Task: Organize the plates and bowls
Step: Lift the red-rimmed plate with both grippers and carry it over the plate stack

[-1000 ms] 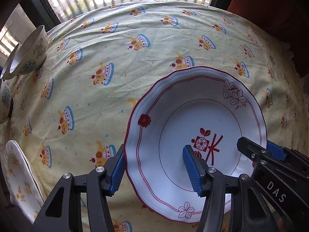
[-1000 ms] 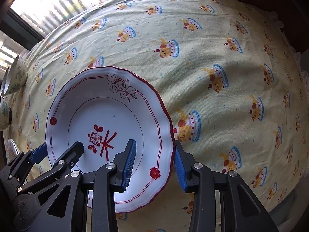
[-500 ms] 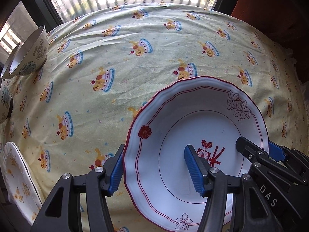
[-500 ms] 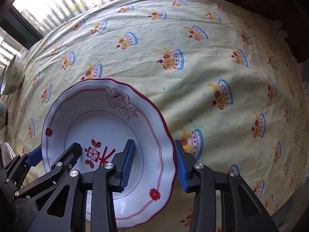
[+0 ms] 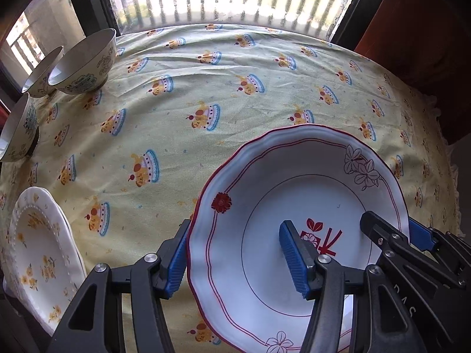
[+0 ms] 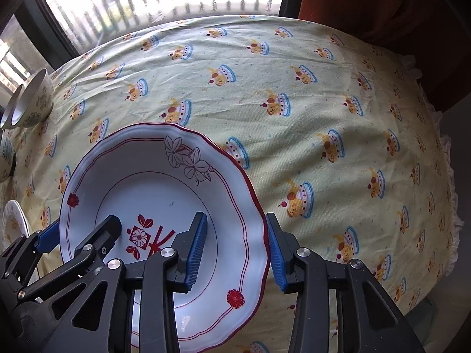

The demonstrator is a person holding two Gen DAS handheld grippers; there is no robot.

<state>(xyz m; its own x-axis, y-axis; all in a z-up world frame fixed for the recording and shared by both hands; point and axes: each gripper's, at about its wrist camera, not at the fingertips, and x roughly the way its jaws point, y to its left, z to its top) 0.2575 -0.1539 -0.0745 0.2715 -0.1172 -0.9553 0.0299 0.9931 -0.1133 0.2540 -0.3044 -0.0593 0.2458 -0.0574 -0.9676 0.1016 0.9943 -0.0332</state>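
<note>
A white scalloped plate (image 5: 297,194) with a red rim line, red flowers and a red centre mark hangs tilted just above the yellow tablecloth (image 5: 182,123). My left gripper (image 5: 235,250) is shut on its left rim, one blue pad outside and one inside the well. The right gripper (image 6: 235,244) is shut on the opposite rim of the plate (image 6: 153,182) in the same way. Each gripper also shows in the other's view: the right gripper (image 5: 412,241) and the left gripper (image 6: 73,235).
Three patterned bowls (image 5: 85,61) (image 5: 44,70) (image 5: 20,129) stand at the far left by the window. A white plate with yellow flowers (image 5: 38,250) lies at the near left edge. The cloth's frilled edge (image 6: 453,206) drops off on the right.
Both grippers have lifted the plate and drawn it back from the window. More of the window, the bowls and the flowered plate has come into view.
</note>
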